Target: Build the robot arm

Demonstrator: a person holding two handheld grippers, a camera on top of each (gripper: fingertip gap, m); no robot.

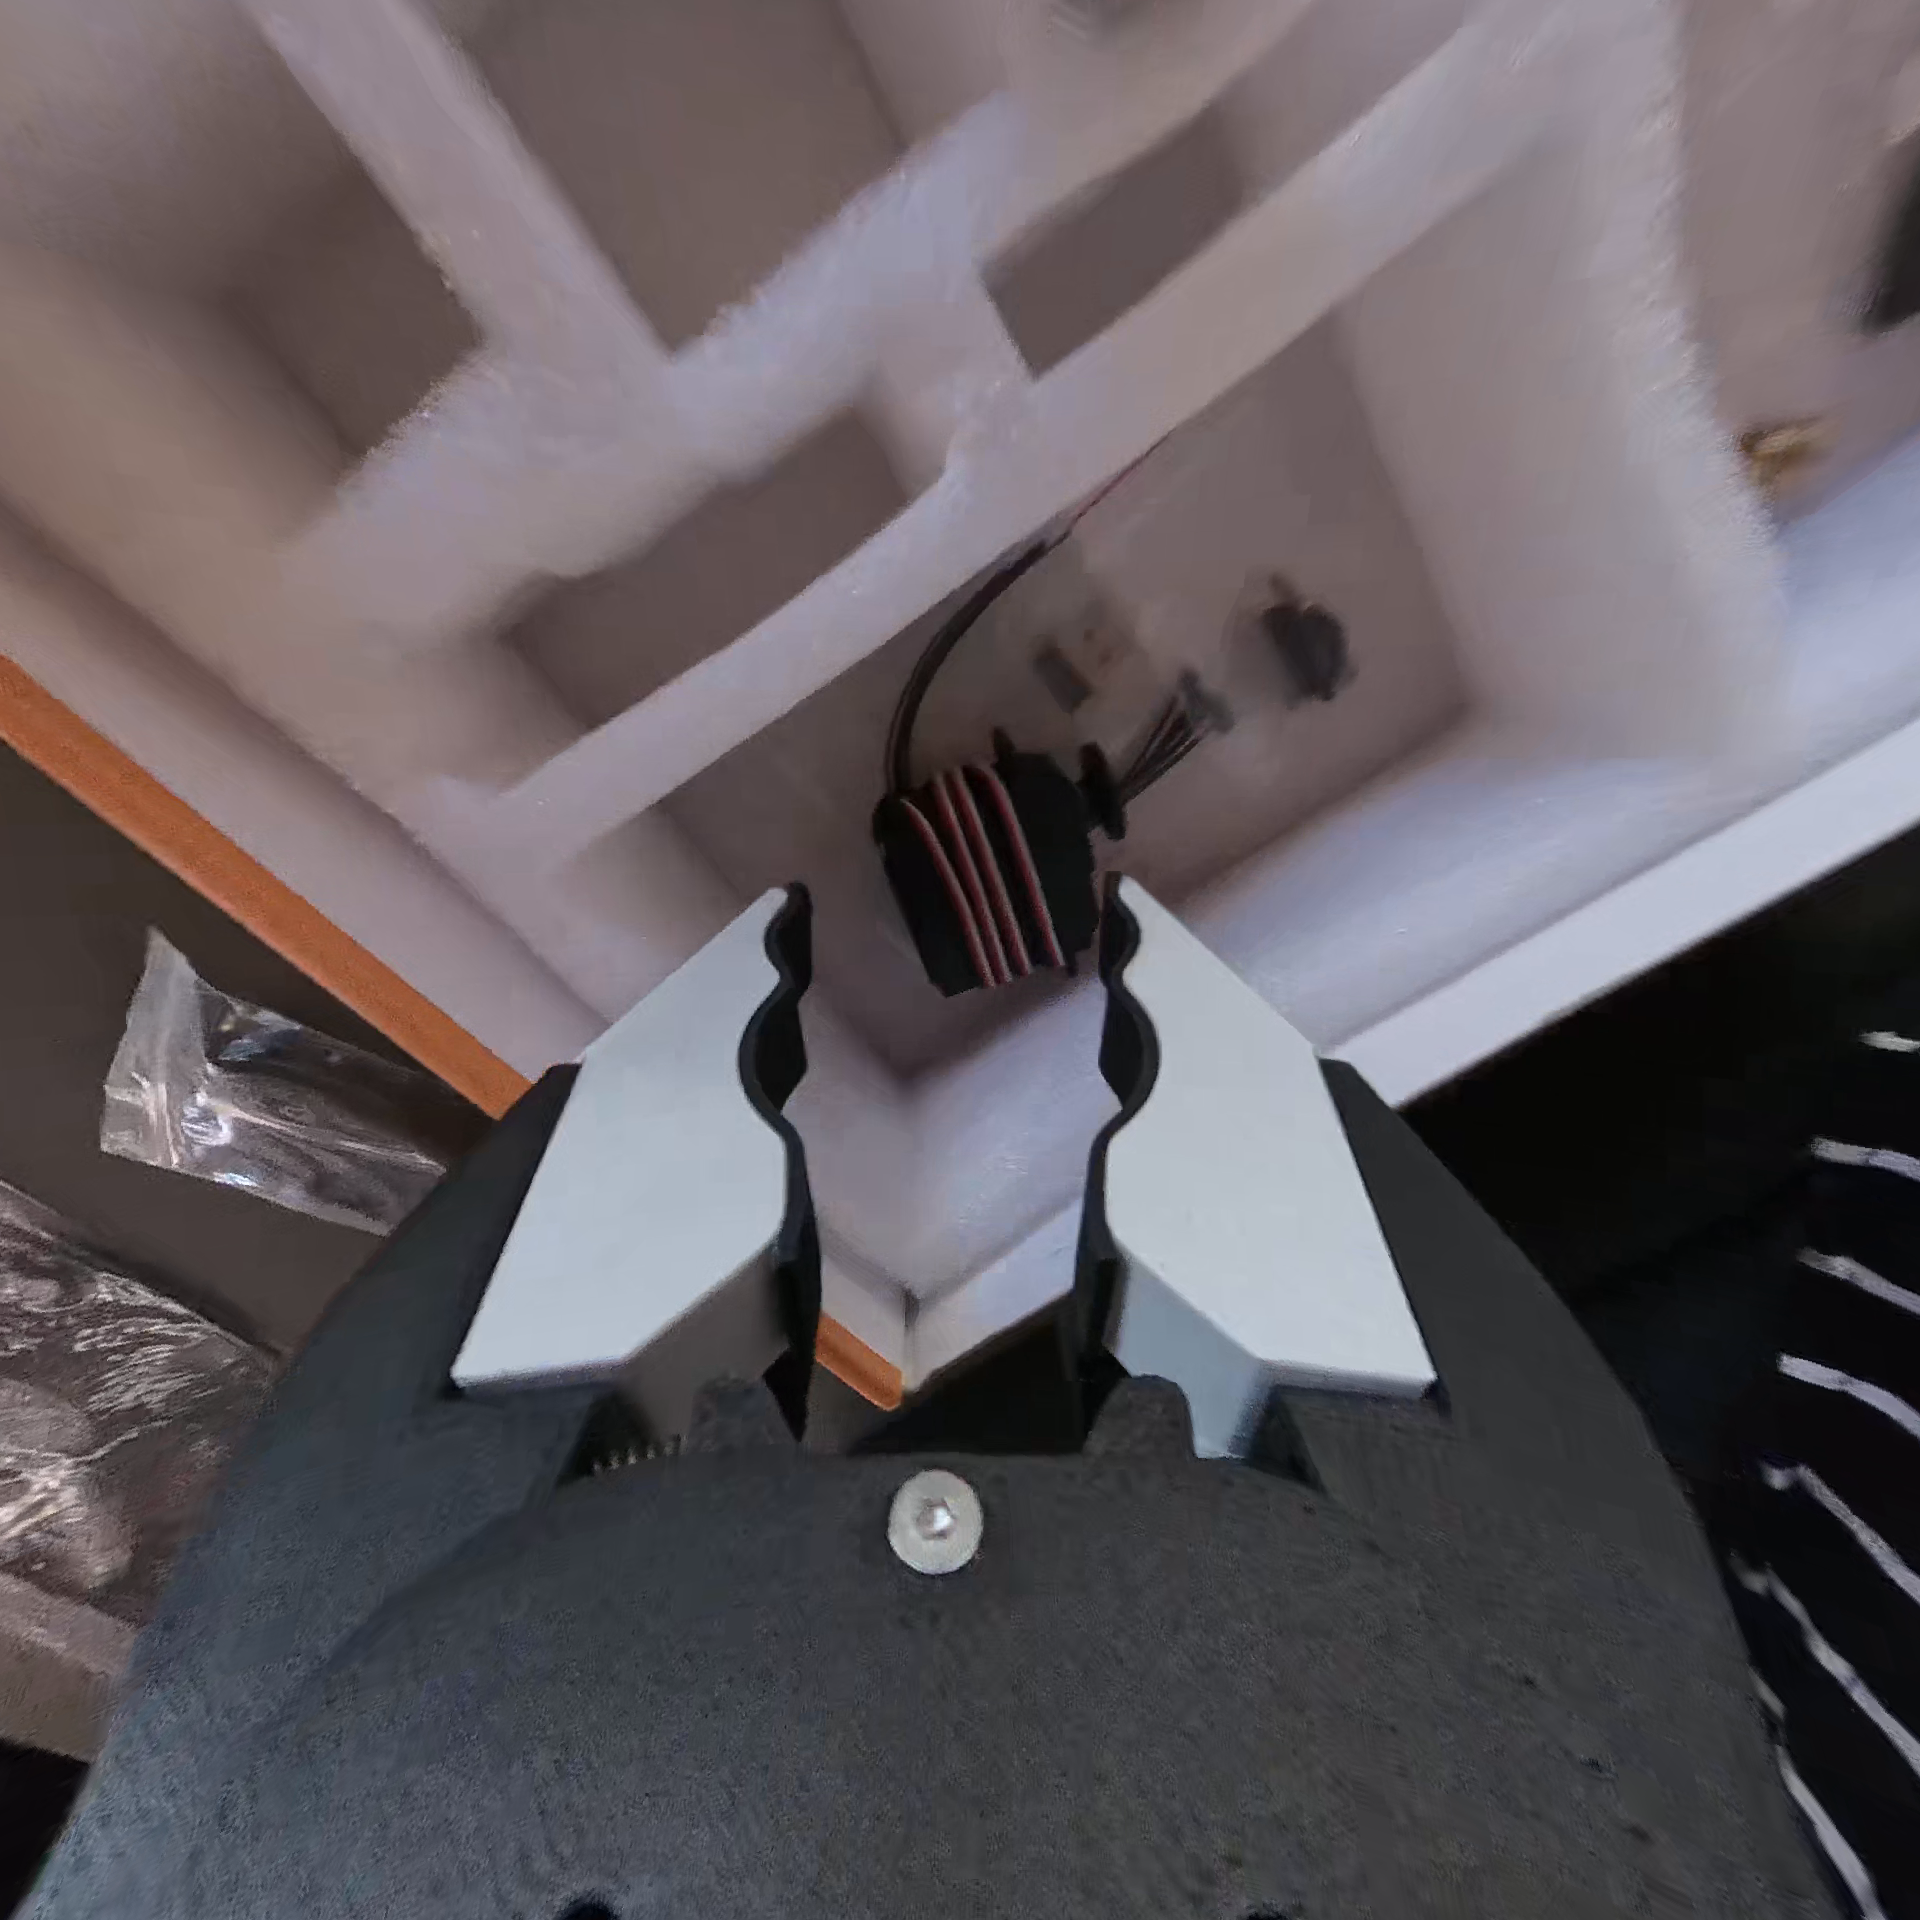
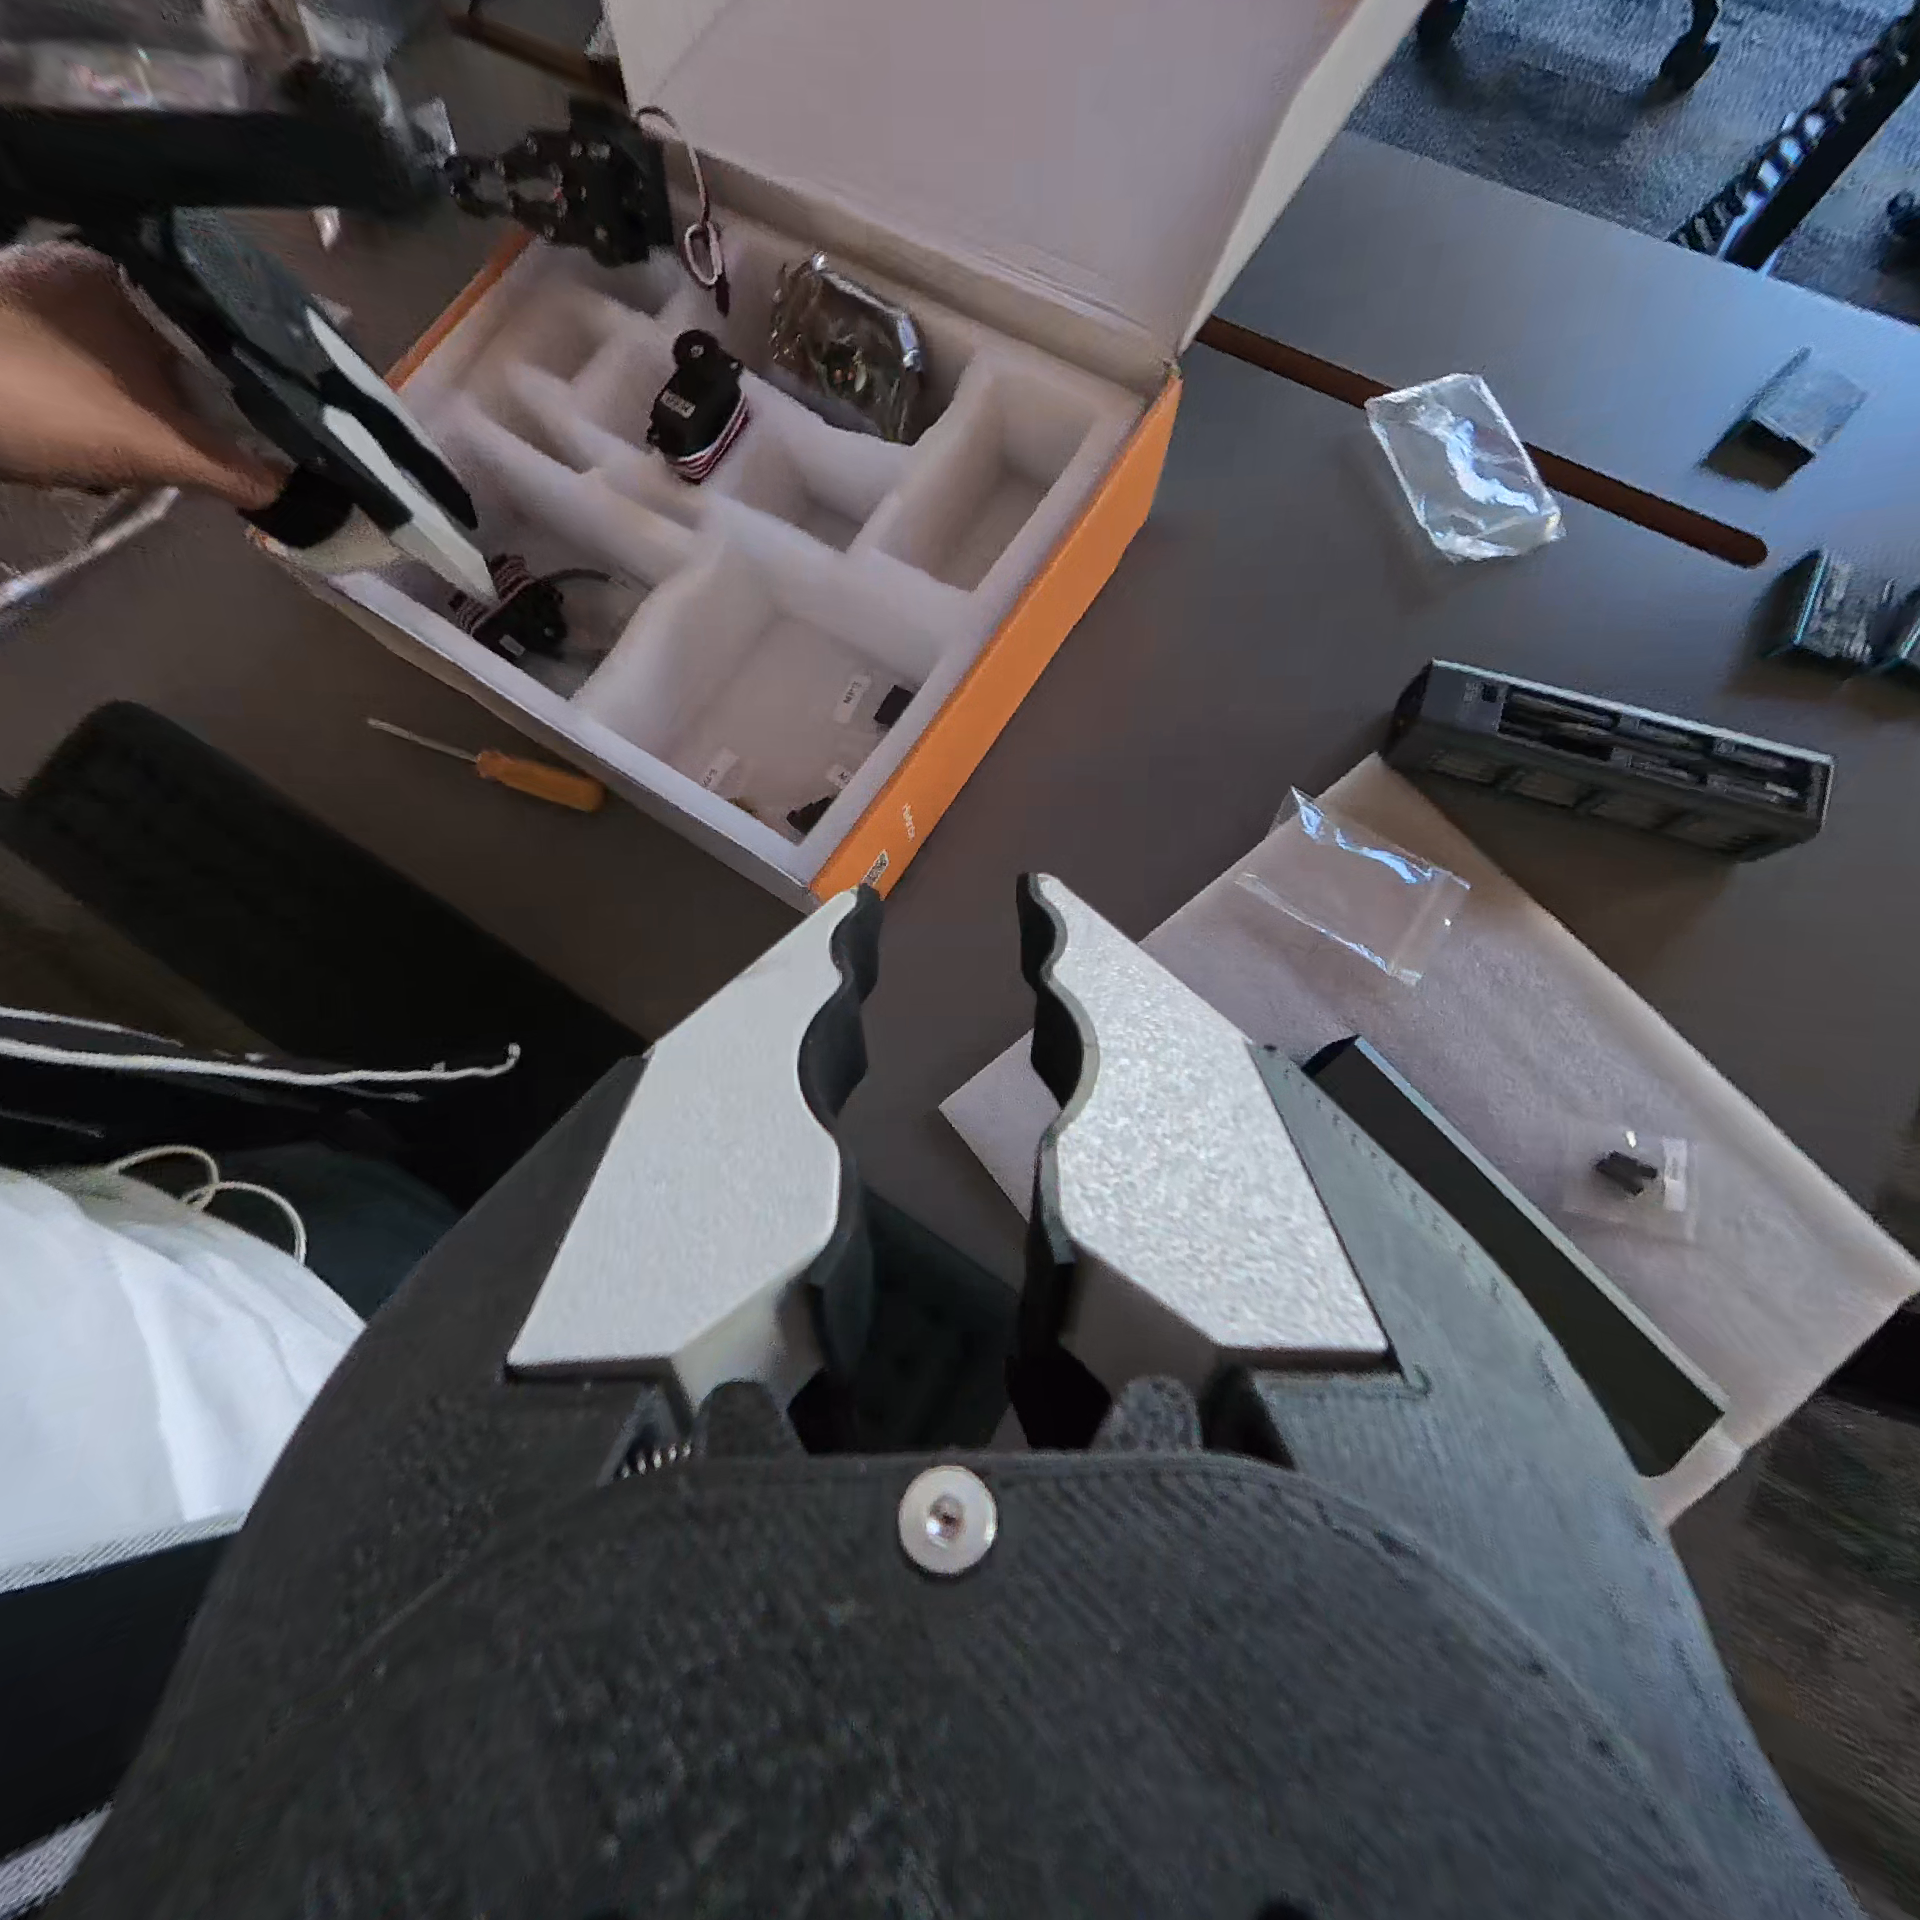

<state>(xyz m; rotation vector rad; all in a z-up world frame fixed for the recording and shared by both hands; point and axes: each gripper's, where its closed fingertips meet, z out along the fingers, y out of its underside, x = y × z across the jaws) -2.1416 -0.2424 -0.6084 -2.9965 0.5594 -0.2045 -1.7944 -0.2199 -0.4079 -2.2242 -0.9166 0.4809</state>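
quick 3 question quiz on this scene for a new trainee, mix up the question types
1. True or false: the left gripper is shut on the servo.
2. Which colour is the screwdriver handle? A) blue B) orange C) green
3. Fill in: the second servo sits in a compartment of the white ___ insert.

Key
1. False: its jaws stand open just short of the servo, which lies in the corner compartment.
2. B
3. foam; the right gripper hangs open over the table, away from the box.
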